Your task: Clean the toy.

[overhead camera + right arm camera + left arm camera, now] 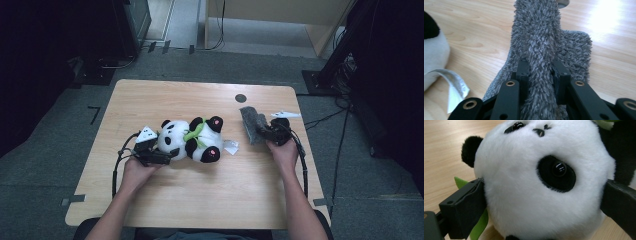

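A black-and-white panda plush [192, 140] with a green leaf at its neck lies on its side in the middle of the wooden table [200, 200]. My left gripper [159, 150] is shut on the panda's head [541, 182], one black jaw on each side. At the right, my right gripper [264, 131] is shut on a fold of a grey fluffy cloth [251, 123]. In the right gripper view the cloth [541, 50] stands bunched between the jaws, and its far part rests on the table.
The panda's white sewn-in tag [231, 146] lies on the table between plush and cloth, also seen as the tag [452, 82]. A round grey hole cover [241, 98] sits near the table's far edge. Cables and black stands surround the table on the floor.
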`<state>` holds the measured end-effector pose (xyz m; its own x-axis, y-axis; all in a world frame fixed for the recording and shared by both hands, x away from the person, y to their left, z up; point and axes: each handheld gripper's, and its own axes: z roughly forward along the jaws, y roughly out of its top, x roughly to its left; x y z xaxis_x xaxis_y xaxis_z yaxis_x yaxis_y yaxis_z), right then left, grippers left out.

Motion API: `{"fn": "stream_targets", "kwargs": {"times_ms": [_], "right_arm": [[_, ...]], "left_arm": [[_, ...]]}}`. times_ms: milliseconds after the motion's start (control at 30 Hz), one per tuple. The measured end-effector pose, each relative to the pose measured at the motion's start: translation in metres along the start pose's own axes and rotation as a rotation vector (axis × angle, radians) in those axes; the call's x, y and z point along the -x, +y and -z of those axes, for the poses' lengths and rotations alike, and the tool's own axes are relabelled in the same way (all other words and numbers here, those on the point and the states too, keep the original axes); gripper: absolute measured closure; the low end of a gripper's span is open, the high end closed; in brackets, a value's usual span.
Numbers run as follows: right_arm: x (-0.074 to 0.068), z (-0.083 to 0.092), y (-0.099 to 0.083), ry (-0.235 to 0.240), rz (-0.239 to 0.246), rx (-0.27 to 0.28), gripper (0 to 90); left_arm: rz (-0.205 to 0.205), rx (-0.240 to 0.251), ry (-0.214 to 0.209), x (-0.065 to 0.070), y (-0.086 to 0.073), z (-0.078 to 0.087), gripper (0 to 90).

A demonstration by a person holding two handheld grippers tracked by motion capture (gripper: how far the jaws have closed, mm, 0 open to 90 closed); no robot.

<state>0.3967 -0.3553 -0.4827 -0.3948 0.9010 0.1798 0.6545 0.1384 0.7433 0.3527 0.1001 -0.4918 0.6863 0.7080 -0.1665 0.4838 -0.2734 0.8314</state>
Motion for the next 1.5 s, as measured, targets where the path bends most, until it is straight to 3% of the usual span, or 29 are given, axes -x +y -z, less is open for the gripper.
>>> {"fn": "stream_targets", "kwargs": {"times_ms": [100, 433, 600, 767, 967, 1100, 1233, 1333, 1467, 1500], "right_arm": [[-0.004, 0.001, 0.002, 0.034, -0.003, -0.006, 72.5], [-0.018, 0.005, 0.009, 0.064, 0.035, -0.006, 72.1], [-0.028, 0.01, 0.017, 0.077, 0.071, 0.015, 71.3], [-0.033, 0.017, 0.025, 0.095, 0.081, 0.031, 71.3], [-0.037, 0.02, 0.034, 0.119, 0.084, 0.025, 71.0], [-0.045, 0.02, 0.043, 0.125, 0.115, 0.018, 71.6], [-0.051, 0.023, 0.049, 0.131, 0.136, 0.057, 71.7], [-0.054, 0.024, 0.056, 0.139, 0.132, 0.037, 71.9], [-0.061, 0.024, 0.063, 0.166, 0.132, 0.064, 72.1], [-0.062, 0.022, 0.066, 0.17, 0.124, 0.031, 72.1]], "left_arm": [[0.043, -0.029, 0.002, 0.001, 0.0, 0.0, 0.0], [0.055, -0.025, 0.038, 0.007, 0.0, 0.005, 13.9], [0.042, -0.043, 0.053, 0.014, 0.001, 0.006, 14.7], [0.043, -0.027, 0.064, 0.018, -0.002, 0.006, 13.7], [0.055, -0.013, 0.058, 0.016, -0.004, 0.006, 11.6], [0.057, -0.012, 0.056, 0.016, -0.004, 0.006, 11.4], [0.06, -0.013, 0.052, 0.015, -0.004, 0.005, 10.9], [0.063, -0.01, 0.047, 0.014, -0.004, 0.005, 10.1], [0.067, -0.008, 0.042, 0.014, -0.004, 0.005, 9.6], [0.067, -0.008, 0.041, 0.014, -0.004, 0.005, 9.5]]}}
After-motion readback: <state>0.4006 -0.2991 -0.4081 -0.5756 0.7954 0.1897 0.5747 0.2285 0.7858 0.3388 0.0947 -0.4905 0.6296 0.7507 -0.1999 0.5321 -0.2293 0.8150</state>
